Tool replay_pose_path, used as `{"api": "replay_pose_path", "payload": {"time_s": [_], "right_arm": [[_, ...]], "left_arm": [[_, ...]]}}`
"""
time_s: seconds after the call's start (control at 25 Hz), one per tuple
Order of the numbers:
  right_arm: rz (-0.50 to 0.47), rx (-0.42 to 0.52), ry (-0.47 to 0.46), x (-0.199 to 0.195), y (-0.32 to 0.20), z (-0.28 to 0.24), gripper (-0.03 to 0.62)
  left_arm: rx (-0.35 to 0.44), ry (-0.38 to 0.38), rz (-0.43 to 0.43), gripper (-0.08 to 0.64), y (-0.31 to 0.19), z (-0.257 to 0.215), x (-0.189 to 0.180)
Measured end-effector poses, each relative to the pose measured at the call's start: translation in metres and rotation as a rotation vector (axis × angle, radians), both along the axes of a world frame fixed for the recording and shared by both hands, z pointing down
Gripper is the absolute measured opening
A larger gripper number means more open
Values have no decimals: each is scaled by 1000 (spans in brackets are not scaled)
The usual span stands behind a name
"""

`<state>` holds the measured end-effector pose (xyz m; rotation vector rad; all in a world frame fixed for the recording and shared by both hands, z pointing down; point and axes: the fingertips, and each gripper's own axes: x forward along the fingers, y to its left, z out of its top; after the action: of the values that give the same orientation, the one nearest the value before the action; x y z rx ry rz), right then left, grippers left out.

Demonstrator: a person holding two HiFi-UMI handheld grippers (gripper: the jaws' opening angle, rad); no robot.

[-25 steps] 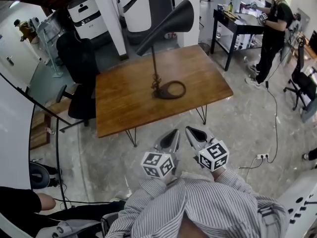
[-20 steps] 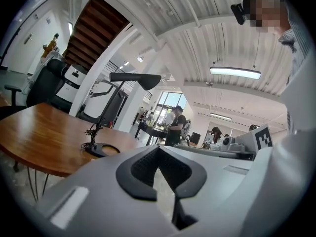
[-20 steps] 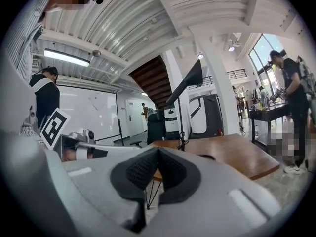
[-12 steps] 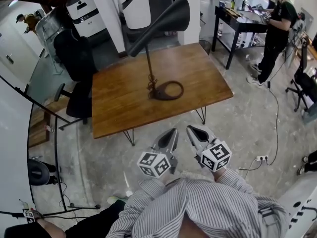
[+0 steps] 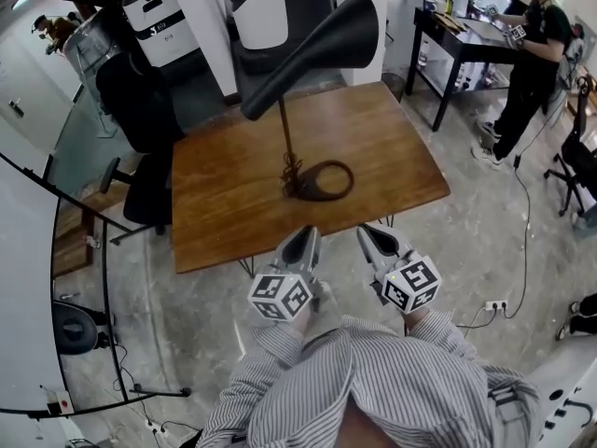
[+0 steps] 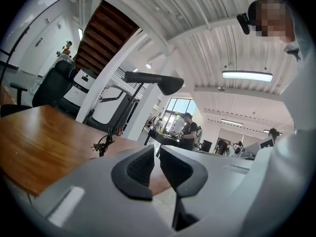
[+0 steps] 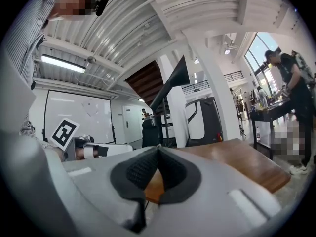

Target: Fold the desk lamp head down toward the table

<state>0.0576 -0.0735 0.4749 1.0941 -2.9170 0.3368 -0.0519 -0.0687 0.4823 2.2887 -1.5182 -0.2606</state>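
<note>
A black desk lamp stands on the wooden table (image 5: 224, 203). Its cone head (image 5: 317, 52) tilts up to the right on a thin stem (image 5: 284, 133) above a ring base (image 5: 326, 180). Both grippers hang at the table's near edge, short of the lamp. My left gripper (image 5: 306, 236) has its jaws opening, with a narrow gap and nothing between them. My right gripper (image 5: 371, 233) is shut and empty. In the left gripper view the lamp head (image 6: 153, 79) shows above the left gripper (image 6: 157, 154). In the right gripper view the lamp head (image 7: 170, 85) rises over the right gripper (image 7: 158, 154).
A black office chair (image 5: 140, 110) stands at the table's far left. A white column (image 5: 210, 26) is behind the table. At the far right a person (image 5: 527, 54) works at a black side desk (image 5: 457, 45). A cable (image 5: 515, 222) runs across the floor on the right.
Both grippers have moved forward, from out over the floor to the table's near edge. The lamp stands as before, its head still raised.
</note>
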Motion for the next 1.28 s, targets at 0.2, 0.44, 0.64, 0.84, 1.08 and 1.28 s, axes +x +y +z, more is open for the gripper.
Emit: {"api": "replay_pose_path", "payload": {"time_s": [0.2,0.44,0.64,0.84,1.08,1.28], "right_arm": [[44,105,-1,-10,-63,-33,0],[132,284,33,-12,-133,-90,0],[176,378,21,-12,-172,-129,3],[180,451,54,-8,-195,-160,61],[185,542,98,1,-209,-198,105],[150,619,121,-2,-211,-224,106]], "left_arm": [[32,-59,12,52,-59,-14,-30],[62,-108,57,55,-124,-21,-52],[72,-175,98,110,-162,-20,-63],[73,-219,88,168,-184,-17,-70],[68,-227,70,193,-198,-14,-71],[49,-231,72,192,-207,-14,-67]]}}
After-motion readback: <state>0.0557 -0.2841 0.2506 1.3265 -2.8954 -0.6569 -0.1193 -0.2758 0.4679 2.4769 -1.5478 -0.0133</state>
